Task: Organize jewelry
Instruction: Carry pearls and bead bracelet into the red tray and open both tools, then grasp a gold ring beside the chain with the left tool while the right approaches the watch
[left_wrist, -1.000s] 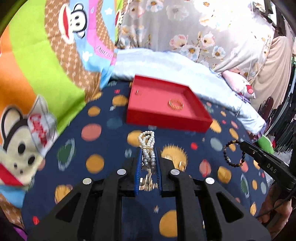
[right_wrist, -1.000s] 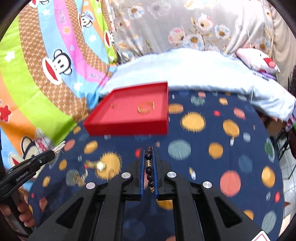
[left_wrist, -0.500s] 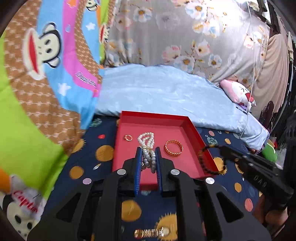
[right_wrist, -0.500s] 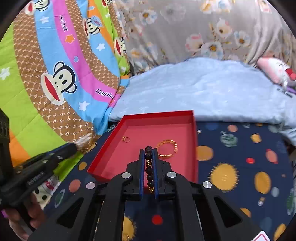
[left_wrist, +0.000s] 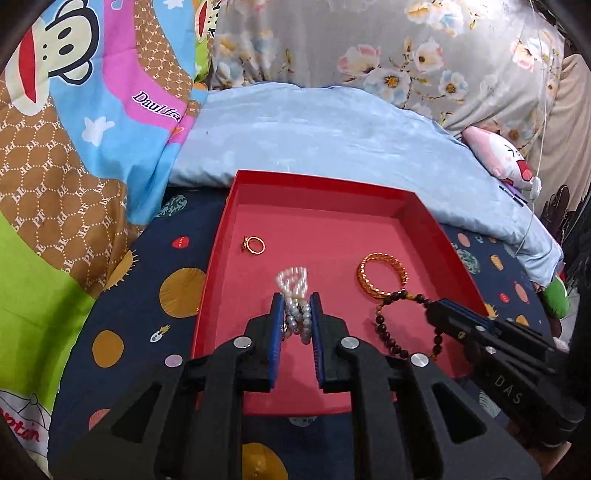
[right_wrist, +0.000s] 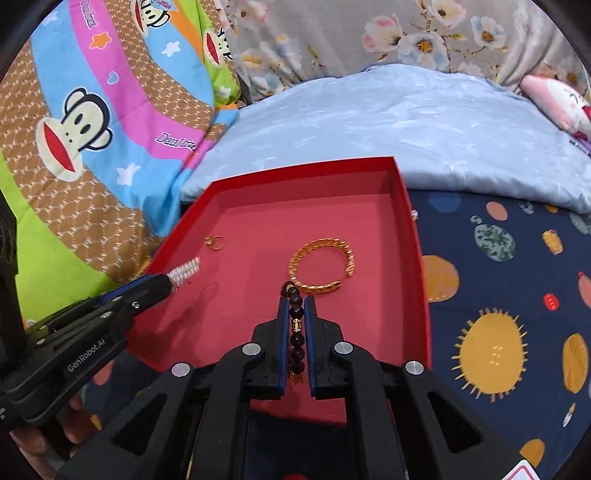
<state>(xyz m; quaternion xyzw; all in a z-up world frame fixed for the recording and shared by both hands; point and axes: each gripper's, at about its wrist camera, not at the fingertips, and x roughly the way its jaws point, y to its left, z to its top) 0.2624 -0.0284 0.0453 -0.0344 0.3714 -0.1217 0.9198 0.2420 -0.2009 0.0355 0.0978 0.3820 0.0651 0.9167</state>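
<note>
A red tray lies on the bed, holding a gold ring at its left and a gold bangle at its right. My left gripper is shut on a white pearl bracelet and hovers over the tray's middle. My right gripper holds a dark bead bracelet just short of the bangle. Its jaws are opening with the beads still between the pads. In the left wrist view the bead bracelet hangs as a loop over the tray floor.
The tray rests on a navy sheet with planets. A pale blue blanket lies behind it. A colourful monkey quilt rises at the left, a floral cloth hangs at the back, and a pink plush toy sits far right.
Both grippers have moved forward from over the navy sheet to over the red tray, carrying their bracelets. The tray and its ring and bangle now look much closer.
</note>
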